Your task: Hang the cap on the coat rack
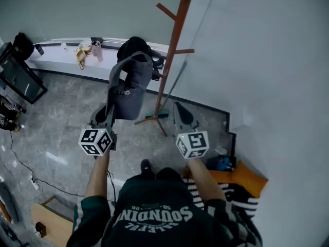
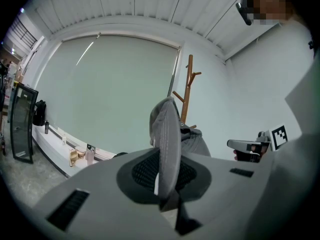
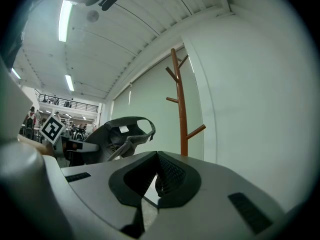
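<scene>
Grey cap (image 1: 131,84) is held up at the centre of the head view, pinched by its brim between the jaws of the left gripper (image 1: 108,115). In the left gripper view the brim is seen edge-on, clamped between the two dark pads, and the lower part of the coat rack (image 1: 172,50) is hidden behind the crown. The cap is carried on no peg: in the right gripper view it is shown left of the wooden pole, with bare wall between the two. In the head view the top of the rack is cut off by the upper edge of the frame, and its feet are partly covered by the cap.

The right gripper (image 1: 181,111) is held lower right of the cap, apart from it. Its jaws are pressed together at the tips with nothing between them.

A black bag (image 1: 134,44) on the white ledge (image 1: 56,56) at upper left is largely hidden behind the cap. Small items further left on the ledge are too small to be made out. The person's torso is cut off at the bottom edge.
</scene>
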